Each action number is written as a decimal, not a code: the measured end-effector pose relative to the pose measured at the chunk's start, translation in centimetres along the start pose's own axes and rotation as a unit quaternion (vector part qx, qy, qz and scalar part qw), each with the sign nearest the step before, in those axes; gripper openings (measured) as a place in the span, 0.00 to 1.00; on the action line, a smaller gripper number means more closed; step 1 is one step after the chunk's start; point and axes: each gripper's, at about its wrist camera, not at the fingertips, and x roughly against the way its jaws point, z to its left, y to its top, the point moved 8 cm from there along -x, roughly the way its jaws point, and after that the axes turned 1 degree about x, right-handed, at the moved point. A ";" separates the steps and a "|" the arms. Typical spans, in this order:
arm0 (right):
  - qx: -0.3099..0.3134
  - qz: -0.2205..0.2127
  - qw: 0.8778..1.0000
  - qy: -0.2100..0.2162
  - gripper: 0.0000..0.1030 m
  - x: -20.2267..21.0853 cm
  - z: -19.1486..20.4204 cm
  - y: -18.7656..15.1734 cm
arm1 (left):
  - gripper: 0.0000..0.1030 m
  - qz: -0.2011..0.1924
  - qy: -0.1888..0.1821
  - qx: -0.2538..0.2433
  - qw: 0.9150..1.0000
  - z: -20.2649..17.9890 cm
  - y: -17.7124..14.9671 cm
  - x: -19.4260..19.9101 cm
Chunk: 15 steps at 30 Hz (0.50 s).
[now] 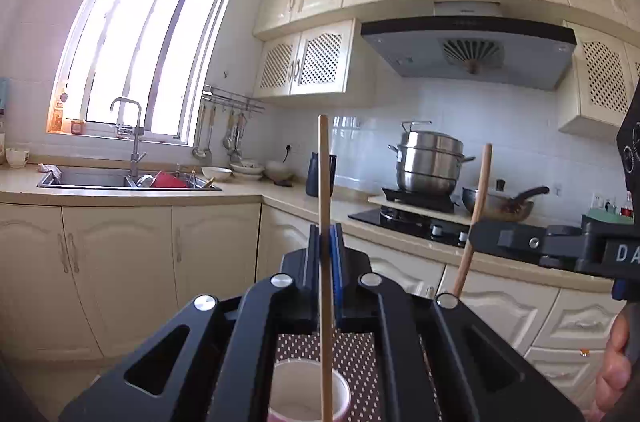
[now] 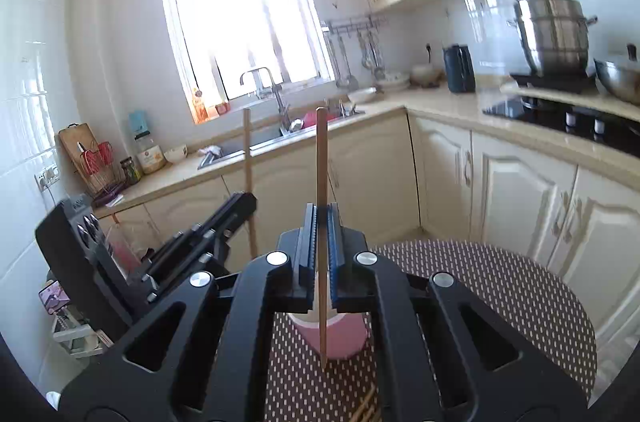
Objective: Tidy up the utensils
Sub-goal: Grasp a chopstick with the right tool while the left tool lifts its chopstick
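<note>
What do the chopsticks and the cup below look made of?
Chopsticks: probably wood or bamboo; matte pale tan, no shine. Cup: likely paper or thin plastic; pink outside, white inside with a thin rim. Uncertain.

The left tool (image 1: 325,246) is matte black, with angular linkage arms pinned by round silver screw heads, triangular cut-outs in its outer arms, and blue ribbed pads lining the inner faces of its two narrow fingers. The right tool (image 2: 321,222) has the same build: black frame, silver pins, blue toothed pads. Seen from the side, its black body bears white letters "DA", partly cut off, and a small silver screw. A bare hand (image 1: 614,370) shows at the picture's edge.
</note>
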 end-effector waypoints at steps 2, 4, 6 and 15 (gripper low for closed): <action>0.008 -0.012 1.000 -0.006 0.05 -1.1 0.1 0.7 | 0.05 -0.010 -0.002 0.010 1.000 0.5 0.3 -0.9; 0.004 -0.019 1.000 -0.004 0.05 -2.2 0.0 1.2 | 0.05 -0.016 -0.001 0.022 1.000 1.0 0.4 -1.9; 0.007 -0.025 1.000 -0.008 0.05 -3.4 -0.3 1.4 | 0.06 -0.024 0.009 0.021 0.999 1.6 0.3 -2.5; 0.013 0.001 1.000 -0.010 0.05 -6.3 -0.6 -1.4 | 0.06 -0.004 0.032 0.021 0.999 3.7 -2.8 -5.2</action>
